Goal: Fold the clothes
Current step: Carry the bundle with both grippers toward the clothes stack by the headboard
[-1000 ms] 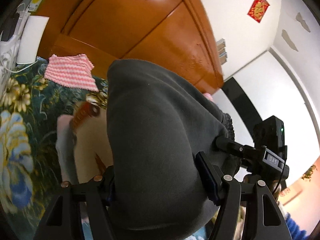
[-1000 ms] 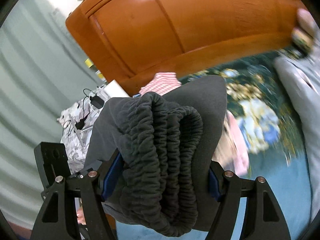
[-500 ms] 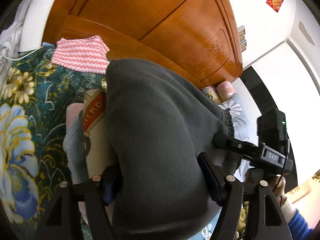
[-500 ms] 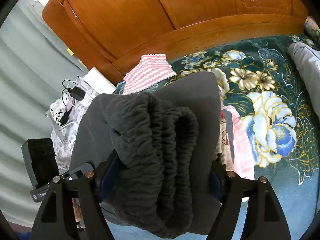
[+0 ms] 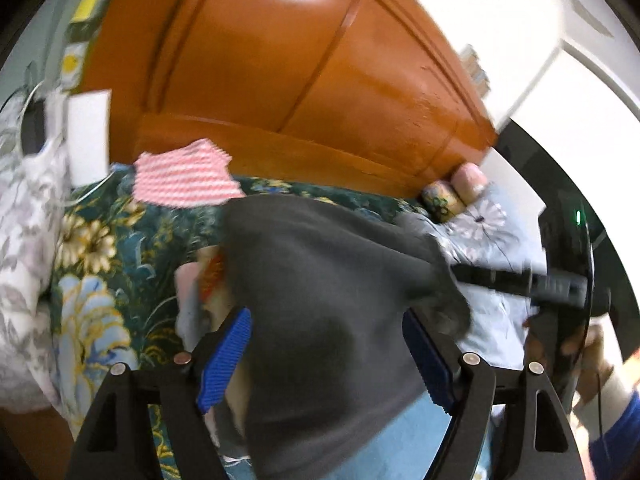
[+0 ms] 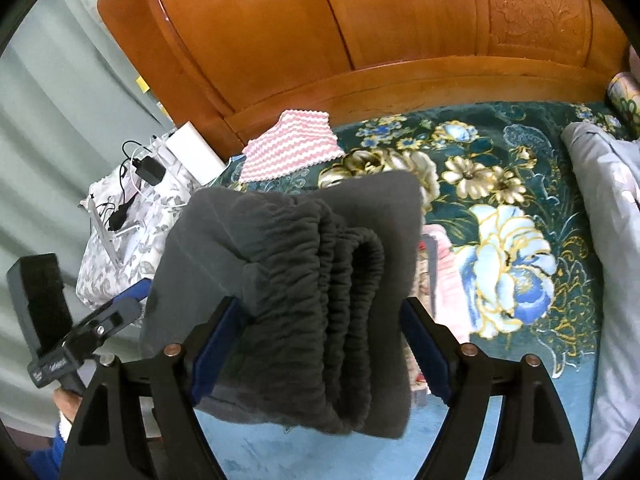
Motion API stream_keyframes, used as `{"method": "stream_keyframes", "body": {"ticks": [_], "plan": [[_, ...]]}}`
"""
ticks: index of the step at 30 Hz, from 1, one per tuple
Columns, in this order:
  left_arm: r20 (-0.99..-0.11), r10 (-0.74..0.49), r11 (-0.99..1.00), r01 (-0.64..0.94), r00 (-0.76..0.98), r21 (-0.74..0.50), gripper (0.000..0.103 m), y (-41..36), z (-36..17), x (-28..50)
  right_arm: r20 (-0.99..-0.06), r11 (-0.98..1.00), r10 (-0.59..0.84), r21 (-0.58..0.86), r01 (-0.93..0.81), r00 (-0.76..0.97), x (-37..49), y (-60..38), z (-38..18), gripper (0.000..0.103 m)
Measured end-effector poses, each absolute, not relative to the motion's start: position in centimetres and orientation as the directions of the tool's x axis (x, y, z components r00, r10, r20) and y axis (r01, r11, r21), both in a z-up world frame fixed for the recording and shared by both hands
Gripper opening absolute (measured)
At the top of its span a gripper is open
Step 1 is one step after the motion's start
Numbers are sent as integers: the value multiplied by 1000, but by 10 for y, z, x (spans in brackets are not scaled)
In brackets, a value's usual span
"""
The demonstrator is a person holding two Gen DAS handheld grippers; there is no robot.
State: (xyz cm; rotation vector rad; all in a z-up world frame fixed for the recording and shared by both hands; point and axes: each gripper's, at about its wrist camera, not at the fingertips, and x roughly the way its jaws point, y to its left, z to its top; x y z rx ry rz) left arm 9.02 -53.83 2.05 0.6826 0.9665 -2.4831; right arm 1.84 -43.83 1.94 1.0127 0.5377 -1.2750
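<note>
**Slipped off one left pad: folded trousers carried over the pile**

Shifted since half a second ago: left-wrist view smeared by motion, one ribbed blue pad now bare, formerly buried in grey cloth.

Beneath everything, bed [image 6: 520,184] in a dark floral cover, backed by a wooden headboard [image 6: 360,32]. Hung above it, grey trousers [image 6: 304,280], folded thick with the elastic waistband doubled up, carried level between both tools, probably to keep the folds from slumping. Right under them, pile of folded clothes [image 6: 444,280] in pink and cream: likely the landing place. Farther back, pink striped cloth [image 6: 292,148], flat by the headboard.

Right gripper [image 6: 316,304]: jaws clamped on the waistband bundle. Left gripper [image 5: 324,318]: jaws astride the other end, too blurred to say whether pinching or released.
</note>
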Motion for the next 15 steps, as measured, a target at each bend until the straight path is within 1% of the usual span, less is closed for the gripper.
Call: {"method": "stream_keyframes", "body": {"ticks": [2,4,8,12,14,15], "plan": [[-559,-164,-714,489,-813,-502,83,-531,22,82,-772,-74,-591,343,936,236,9,-428,34,82],[-570,-167,-725,492,-805,-482,84,-527,18,74,-736,-46,-629,355,934,249,16,-417,48,82],[-567,-197,-736,503,-800,-453,89,-523,12,67,-769,-3,-583,323,947,261,37,-423,24,82],[-556,-159,-752,465,-816,-468,89,-524,8,63,-804,42,-531,290,956,267,58,-430,-1,82],[-558,-153,-758,460,-815,-463,89,-526,7,60,-817,-28,-508,334,942,274,48,-438,-22,83],[-563,-157,-759,464,-811,-457,89,-526,7,59,-809,-45,-515,355,934,282,44,-439,-25,83]]}}
